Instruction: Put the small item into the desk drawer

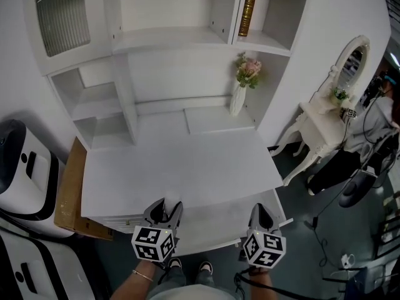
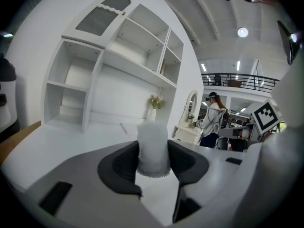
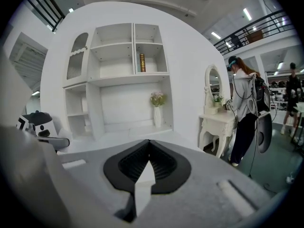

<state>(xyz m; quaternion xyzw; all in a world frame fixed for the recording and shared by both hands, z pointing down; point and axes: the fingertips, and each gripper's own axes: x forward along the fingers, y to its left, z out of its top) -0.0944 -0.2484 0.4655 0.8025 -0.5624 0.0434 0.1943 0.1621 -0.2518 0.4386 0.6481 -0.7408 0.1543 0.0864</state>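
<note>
A small white frosted cylinder (image 2: 153, 148) stands upright between the dark pads of my left gripper (image 2: 153, 156), which is shut on it. In the head view the left gripper (image 1: 167, 205) hovers at the front edge of the white desk (image 1: 181, 167), with the small item (image 1: 174, 200) just showing at its tips. My right gripper (image 1: 260, 210) is at the desk's front right. Its jaws (image 3: 149, 146) are shut together with nothing in them. A white drawer-like panel (image 1: 215, 227) sticks out below the desk's front edge between the two grippers; I cannot see inside it.
A hutch with open shelves (image 1: 162, 36) rises at the back of the desk, with a vase of pink flowers (image 1: 240, 92) and a gold book (image 1: 248, 11). To the right are a white dressing table with a mirror (image 1: 325, 114) and a person (image 3: 244, 108). A white machine (image 1: 25, 167) and a brown board (image 1: 69, 192) are on the left.
</note>
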